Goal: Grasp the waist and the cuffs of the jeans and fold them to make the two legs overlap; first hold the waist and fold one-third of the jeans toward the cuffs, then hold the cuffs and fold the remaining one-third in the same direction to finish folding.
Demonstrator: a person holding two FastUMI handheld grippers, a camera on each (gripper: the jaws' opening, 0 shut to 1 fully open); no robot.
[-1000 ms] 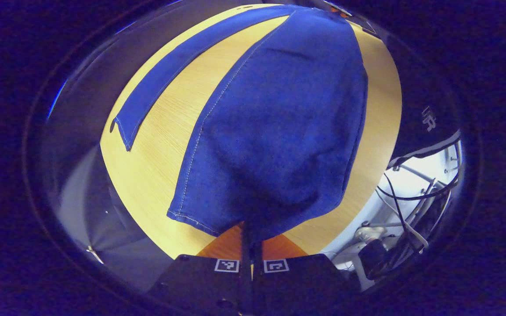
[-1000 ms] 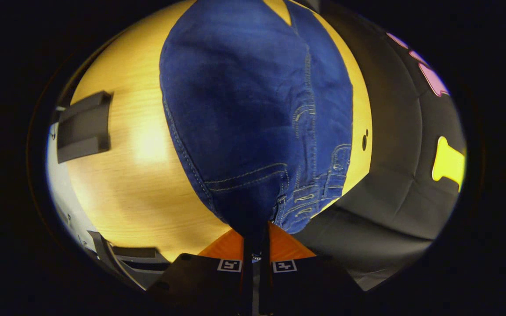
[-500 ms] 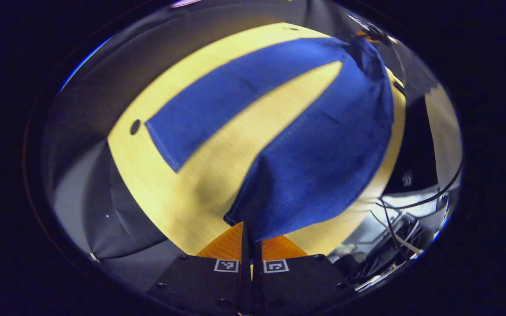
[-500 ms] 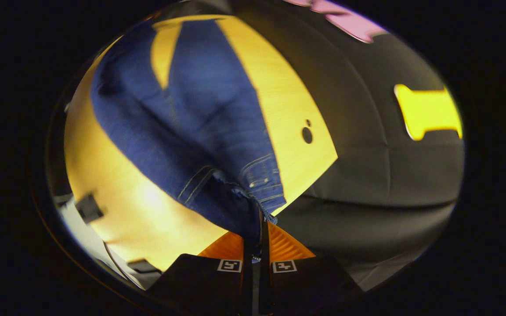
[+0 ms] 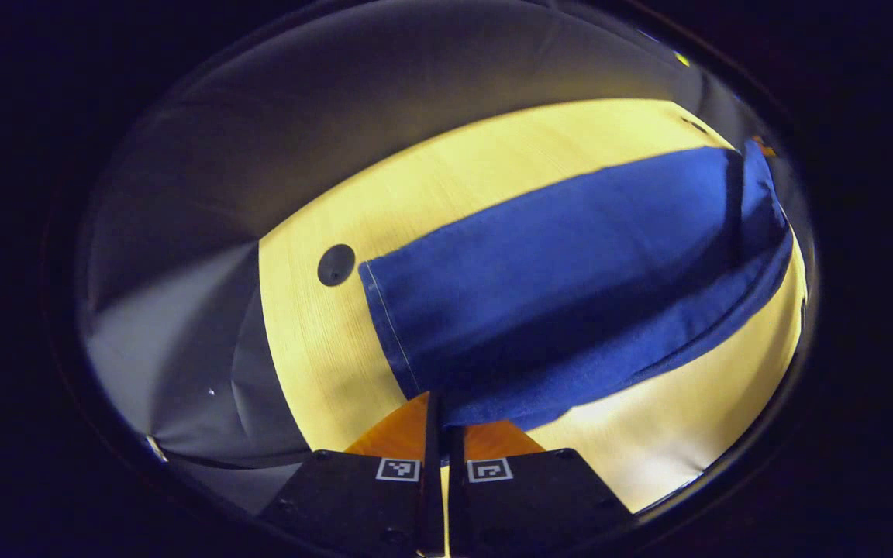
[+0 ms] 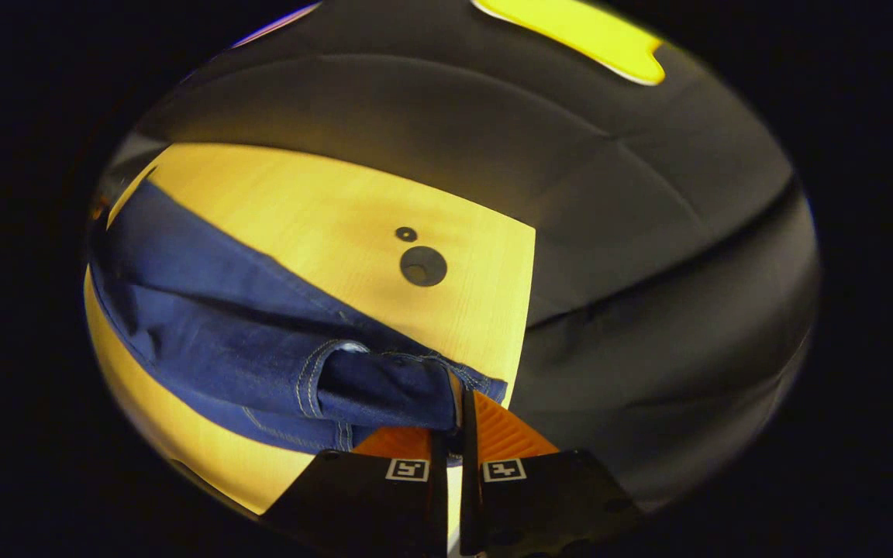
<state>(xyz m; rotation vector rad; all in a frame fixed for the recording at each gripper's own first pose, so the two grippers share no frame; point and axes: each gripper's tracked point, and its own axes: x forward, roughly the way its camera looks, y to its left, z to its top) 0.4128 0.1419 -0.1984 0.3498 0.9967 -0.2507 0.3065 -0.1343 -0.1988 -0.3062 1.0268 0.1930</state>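
The jeans [image 5: 570, 263] lie across the middle of the left gripper view as 1 long blue band on the table [image 5: 431, 186], the held leg draped over the flat one, its hem at lower centre. The left gripper [image 5: 440, 422] has its fingers clamped on the cuff. In the right gripper view the jeans [image 6: 222, 325] run from the left edge to lower centre, where the right gripper [image 6: 454, 426] pinches the waist [image 6: 384, 384]. By my reading this is step 1, overlapping the 2 legs. Next, both ends need lowering flat with edges aligned, then releasing. A dark hole [image 5: 336, 264] sits beside the hem.
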